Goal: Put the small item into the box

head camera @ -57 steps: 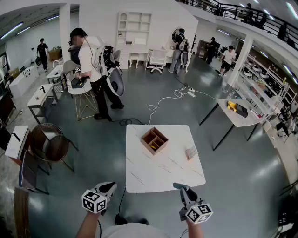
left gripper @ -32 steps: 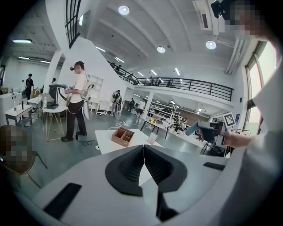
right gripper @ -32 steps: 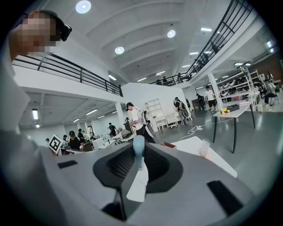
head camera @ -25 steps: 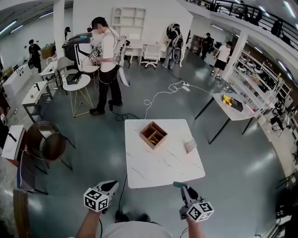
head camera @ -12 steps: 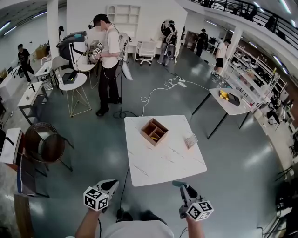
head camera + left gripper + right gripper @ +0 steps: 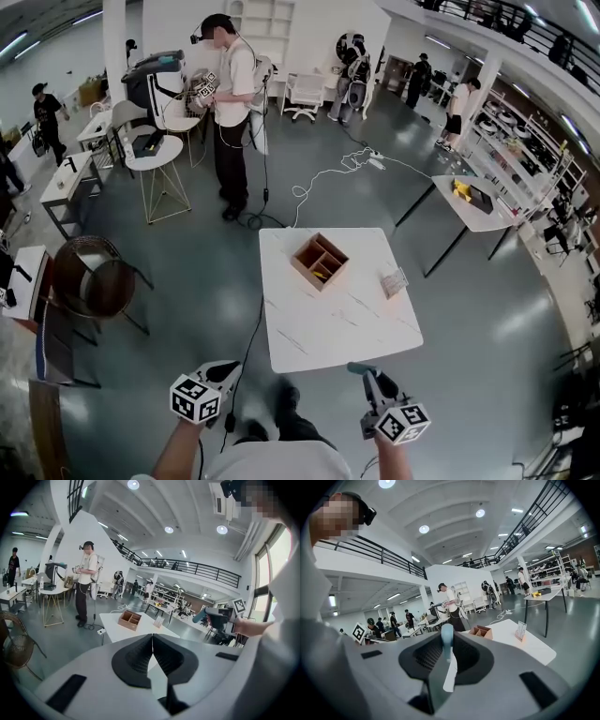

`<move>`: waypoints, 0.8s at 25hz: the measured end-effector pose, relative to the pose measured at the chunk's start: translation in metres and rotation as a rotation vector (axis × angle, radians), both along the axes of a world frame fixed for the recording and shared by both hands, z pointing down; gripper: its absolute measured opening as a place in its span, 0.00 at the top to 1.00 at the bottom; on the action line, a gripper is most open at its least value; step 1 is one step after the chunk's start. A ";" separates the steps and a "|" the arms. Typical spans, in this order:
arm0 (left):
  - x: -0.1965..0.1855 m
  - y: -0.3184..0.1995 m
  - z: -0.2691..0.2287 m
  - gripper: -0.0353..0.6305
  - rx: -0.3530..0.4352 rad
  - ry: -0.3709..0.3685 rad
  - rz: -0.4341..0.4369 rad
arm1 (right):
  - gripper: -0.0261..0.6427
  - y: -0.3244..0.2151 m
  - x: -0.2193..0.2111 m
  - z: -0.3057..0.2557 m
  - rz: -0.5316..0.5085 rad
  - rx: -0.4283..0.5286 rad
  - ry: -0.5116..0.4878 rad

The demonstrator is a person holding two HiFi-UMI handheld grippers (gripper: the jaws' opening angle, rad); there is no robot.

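White marble-look table (image 6: 323, 342) sits dead ahead on the grey floor, and both grippers are held low on the near side of it, short of its edge. Wooden box (image 6: 320, 262) is on the far half of the top, turned corner-on, with dividers inside and something yellow (image 6: 322, 274) in one compartment. Small card stand (image 6: 394, 281) is upright near the right edge, apart from the box. Left gripper (image 6: 152, 639): jaws pressed together, nothing between them. Right gripper (image 6: 446, 660): jaws closed, pinching a pale blue piece (image 6: 446, 637) with a rounded end that sticks out past the tips. I can't tell what it is beyond that. So the blue piece is in the right gripper, well apart from the box and not over the table. Neither gripper touches the table. In the background, a person (image 6: 230, 84) stands beyond the table holding gear, next to a round side table (image 6: 155, 150). White cable (image 6: 319, 183) snakes across the floor behind the table, a second table (image 6: 473, 220) is off to the right, and a wicker chair (image 6: 98, 286) is on the left.
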State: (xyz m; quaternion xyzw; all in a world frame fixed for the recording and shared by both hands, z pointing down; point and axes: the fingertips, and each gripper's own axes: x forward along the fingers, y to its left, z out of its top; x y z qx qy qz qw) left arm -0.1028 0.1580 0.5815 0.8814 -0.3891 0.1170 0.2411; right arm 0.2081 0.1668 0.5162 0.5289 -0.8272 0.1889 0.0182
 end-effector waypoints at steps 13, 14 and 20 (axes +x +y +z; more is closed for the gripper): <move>-0.002 -0.058 0.000 0.93 -0.011 -0.025 -0.057 | 0.84 -0.087 -0.001 0.008 -0.061 -0.001 -0.027; -0.001 -0.065 0.000 0.93 -0.013 -0.026 -0.061 | 0.84 -0.095 -0.001 0.009 -0.067 -0.001 -0.029; 0.010 -0.100 0.006 0.93 -0.031 -0.030 -0.083 | 0.84 -0.141 -0.001 0.017 -0.109 -0.023 -0.033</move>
